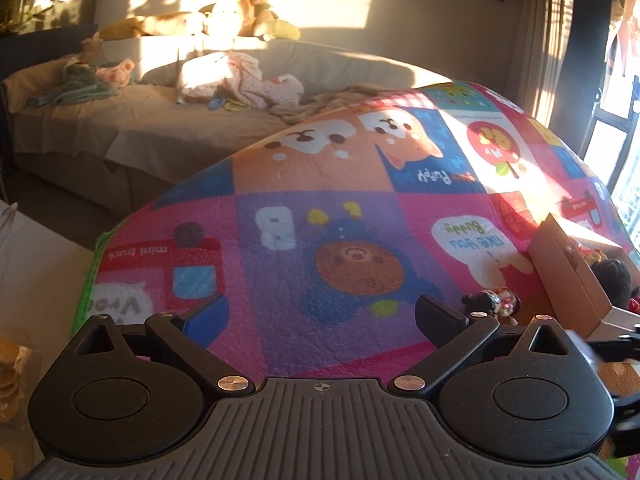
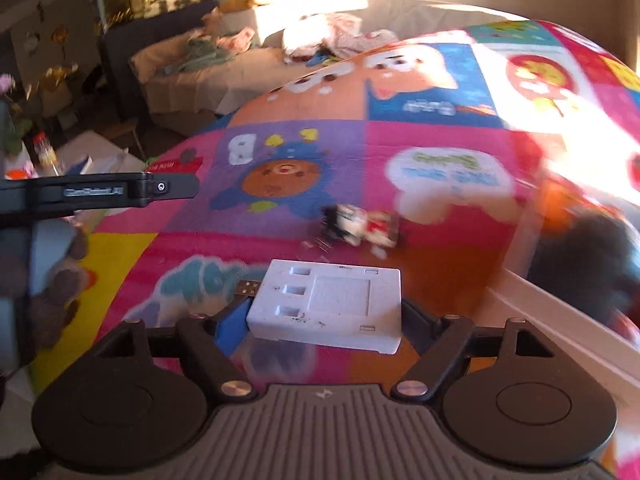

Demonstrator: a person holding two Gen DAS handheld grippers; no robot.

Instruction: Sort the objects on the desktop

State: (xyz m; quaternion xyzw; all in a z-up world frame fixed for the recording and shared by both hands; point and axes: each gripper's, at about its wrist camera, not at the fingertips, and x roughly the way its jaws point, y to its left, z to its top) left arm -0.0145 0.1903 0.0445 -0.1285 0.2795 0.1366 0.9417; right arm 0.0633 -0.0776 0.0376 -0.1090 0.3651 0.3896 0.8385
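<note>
The right gripper [image 2: 320,320] is clamped on a white charger block [image 2: 332,304] above the cartoon cloth [image 2: 280,128]. The left gripper [image 1: 320,316] hangs wide apart, empty. 1 small doll [image 2: 360,224] lies loose beside the cardboard box [image 1: 568,272], which already holds toys.

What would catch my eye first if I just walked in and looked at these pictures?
Probably the bright cartoon cloth covering the table, all pink, purple and blue squares. Next, the white plastic box sitting between the fingers of the right tool, with a small doll lying on the cloth just beyond it. Behind everything, a sunlit sofa piled with stuffed toys.
</note>
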